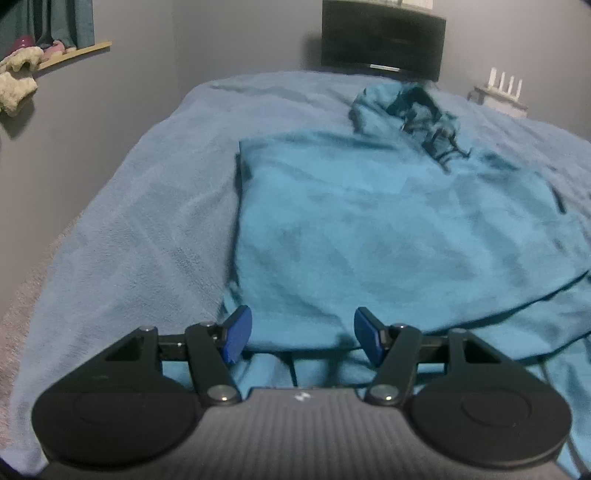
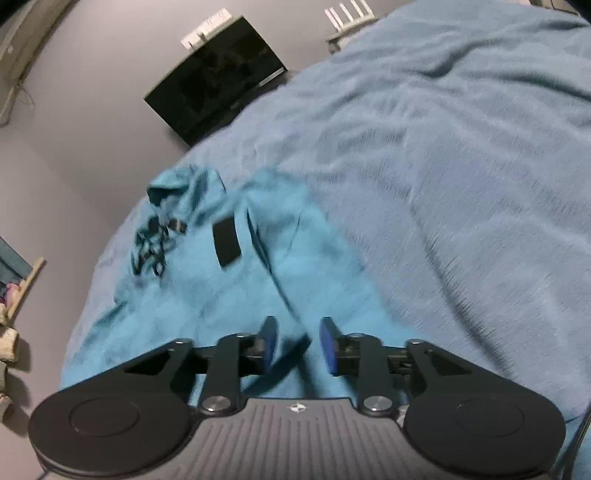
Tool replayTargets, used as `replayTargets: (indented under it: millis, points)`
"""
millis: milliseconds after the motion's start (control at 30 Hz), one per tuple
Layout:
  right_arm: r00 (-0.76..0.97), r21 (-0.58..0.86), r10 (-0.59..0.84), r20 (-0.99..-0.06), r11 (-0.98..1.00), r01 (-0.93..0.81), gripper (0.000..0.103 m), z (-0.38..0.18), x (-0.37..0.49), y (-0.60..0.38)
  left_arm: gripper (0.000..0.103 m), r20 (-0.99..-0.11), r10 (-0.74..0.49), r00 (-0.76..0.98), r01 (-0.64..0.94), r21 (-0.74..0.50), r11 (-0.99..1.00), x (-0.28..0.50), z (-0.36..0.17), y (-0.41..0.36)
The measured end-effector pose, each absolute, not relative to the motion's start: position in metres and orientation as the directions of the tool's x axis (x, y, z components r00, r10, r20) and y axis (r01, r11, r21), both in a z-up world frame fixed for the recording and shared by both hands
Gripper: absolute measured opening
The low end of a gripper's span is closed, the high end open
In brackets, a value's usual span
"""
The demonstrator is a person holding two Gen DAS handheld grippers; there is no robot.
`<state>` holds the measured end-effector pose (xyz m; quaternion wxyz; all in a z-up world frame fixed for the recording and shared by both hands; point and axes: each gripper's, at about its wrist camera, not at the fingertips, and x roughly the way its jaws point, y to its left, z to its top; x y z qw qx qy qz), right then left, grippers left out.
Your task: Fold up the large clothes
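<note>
Beyond the bed's far edge, a dark monitor [image 1: 382,35] stands against the grey wall, a white router [image 1: 504,86] to its right. On the blue blanket [image 1: 129,221] lies a teal hooded garment [image 1: 369,221], partly folded, hood crumpled. Left gripper [image 1: 303,334] and right gripper [image 2: 297,345] hover above it, jaws parted, grasping nothing.

Grey walls [image 1: 129,122], blue-blanketed bed [image 1: 122,240], dark screen [image 1: 382,37].
</note>
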<state>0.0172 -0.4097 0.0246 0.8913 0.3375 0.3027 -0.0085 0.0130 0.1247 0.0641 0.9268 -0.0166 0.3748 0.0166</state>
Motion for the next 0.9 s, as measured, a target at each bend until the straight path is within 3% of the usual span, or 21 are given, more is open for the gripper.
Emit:
replayTargets:
  millis: [167, 367, 600, 900]
  points:
    - [0.832, 0.52, 0.196, -0.52, 0.845, 0.126, 0.052, 0.069, -0.026, -0.459, 0.06, -0.668, -0.02, 0.744, 0.007, -0.022, 1.0, -0.029, 0.107, 0.145]
    - [0.738, 0.498, 0.329, -0.59, 0.867, 0.011, 0.059, 0.082, -0.093, -0.506, 0.06, -0.716, -0.072, 0.694, 0.006, -0.095, 0.995, -0.108, 0.125, 0.191]
    - [0.659, 0.529, 0.424, -0.621, 0.847, -0.046, 0.064, 0.073, -0.149, -0.506, 0.06, -0.745, -0.08, 0.663, -0.034, -0.137, 0.99, -0.168, 0.138, 0.215]
    - [0.609, 0.58, 0.489, -0.625, 0.813, -0.058, 0.065, 0.059, -0.183, -0.492, 0.06, -0.791, -0.188, 0.582, 0.032, -0.208, 0.978, -0.177, 0.13, 0.19]
